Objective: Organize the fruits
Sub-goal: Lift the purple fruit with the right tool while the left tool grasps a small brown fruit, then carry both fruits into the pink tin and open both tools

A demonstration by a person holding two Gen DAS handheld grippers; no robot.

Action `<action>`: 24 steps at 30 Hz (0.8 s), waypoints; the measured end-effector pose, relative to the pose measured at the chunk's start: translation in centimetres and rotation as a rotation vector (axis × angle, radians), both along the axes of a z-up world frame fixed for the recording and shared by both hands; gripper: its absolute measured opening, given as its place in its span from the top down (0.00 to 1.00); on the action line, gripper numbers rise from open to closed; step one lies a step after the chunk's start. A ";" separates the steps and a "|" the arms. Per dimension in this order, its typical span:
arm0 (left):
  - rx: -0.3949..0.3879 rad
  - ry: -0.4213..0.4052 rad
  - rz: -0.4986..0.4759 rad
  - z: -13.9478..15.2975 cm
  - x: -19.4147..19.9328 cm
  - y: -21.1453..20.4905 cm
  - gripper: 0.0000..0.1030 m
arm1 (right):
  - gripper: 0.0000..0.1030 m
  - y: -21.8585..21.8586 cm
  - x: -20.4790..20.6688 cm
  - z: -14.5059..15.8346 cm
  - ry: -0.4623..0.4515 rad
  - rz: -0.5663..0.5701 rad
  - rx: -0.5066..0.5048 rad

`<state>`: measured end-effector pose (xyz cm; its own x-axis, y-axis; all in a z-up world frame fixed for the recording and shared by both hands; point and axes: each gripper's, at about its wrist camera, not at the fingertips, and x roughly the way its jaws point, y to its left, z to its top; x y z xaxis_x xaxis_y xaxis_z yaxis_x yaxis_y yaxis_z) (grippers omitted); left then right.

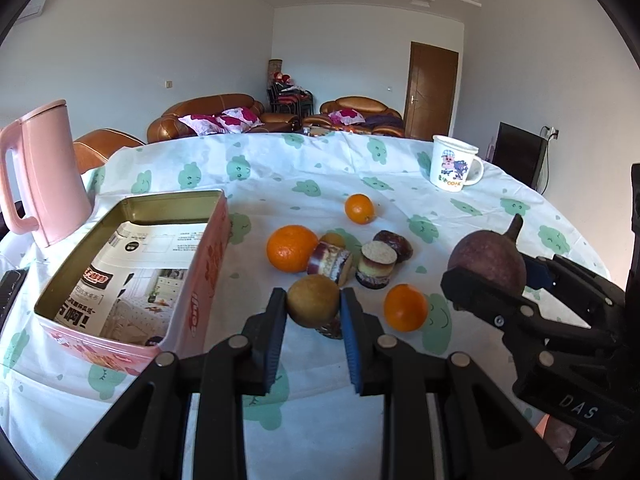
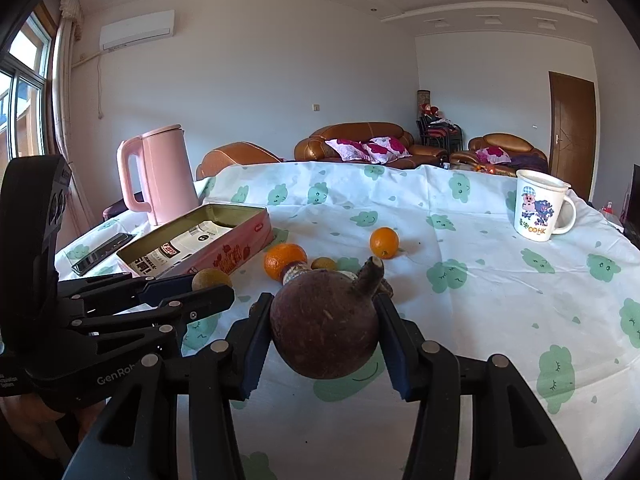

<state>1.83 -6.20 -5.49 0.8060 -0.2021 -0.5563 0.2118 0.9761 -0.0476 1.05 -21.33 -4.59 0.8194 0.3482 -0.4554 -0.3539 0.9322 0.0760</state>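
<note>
My left gripper (image 1: pixel 314 306) is shut on a round yellow-brown fruit (image 1: pixel 313 300), held just above the cloth beside the open pink tin box (image 1: pixel 132 200). To its right, my right gripper (image 1: pixel 492 282) is shut on a large dark purple fruit (image 1: pixel 486 260) with a stem. In the right wrist view that purple fruit (image 2: pixel 326 324) fills the space between the right gripper's (image 2: pixel 324 314) blue pads, while the left gripper (image 2: pixel 208 286) holds the brown fruit (image 2: pixel 211 280) near the tin (image 2: pixel 224 210). Three oranges (image 1: pixel 292 248) (image 1: pixel 359 209) (image 1: pixel 405 307) and cut purple-skinned pieces (image 1: pixel 376 264) lie on the table.
A pink kettle (image 1: pixel 44 176) stands behind the tin at the left. A white cartoon mug (image 1: pixel 454 168) sits at the far right. A dark phone (image 2: pixel 102 254) lies left of the tin. A small brown fruit (image 1: pixel 332 240) and a dark one (image 1: pixel 394 244) rest among the pieces.
</note>
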 end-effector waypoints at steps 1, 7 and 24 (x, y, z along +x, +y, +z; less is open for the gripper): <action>0.004 -0.007 0.008 0.2 0.0 0.2 0.73 | 0.49 0.2 0.1 0.2 -0.002 0.006 0.001; 0.011 -0.042 0.052 1.1 0.4 1.7 0.73 | 0.49 1.8 1.2 1.4 -0.014 0.045 -0.015; 0.003 -0.056 0.165 2.2 2.4 7.2 0.73 | 0.49 7.5 4.9 4.3 -0.039 0.154 -0.044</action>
<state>4.20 0.96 -3.29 0.8578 -0.0627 -0.5101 0.0509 0.9980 -0.0371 5.92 -13.84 -0.32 0.7752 0.4517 -0.4416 -0.4952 0.8686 0.0192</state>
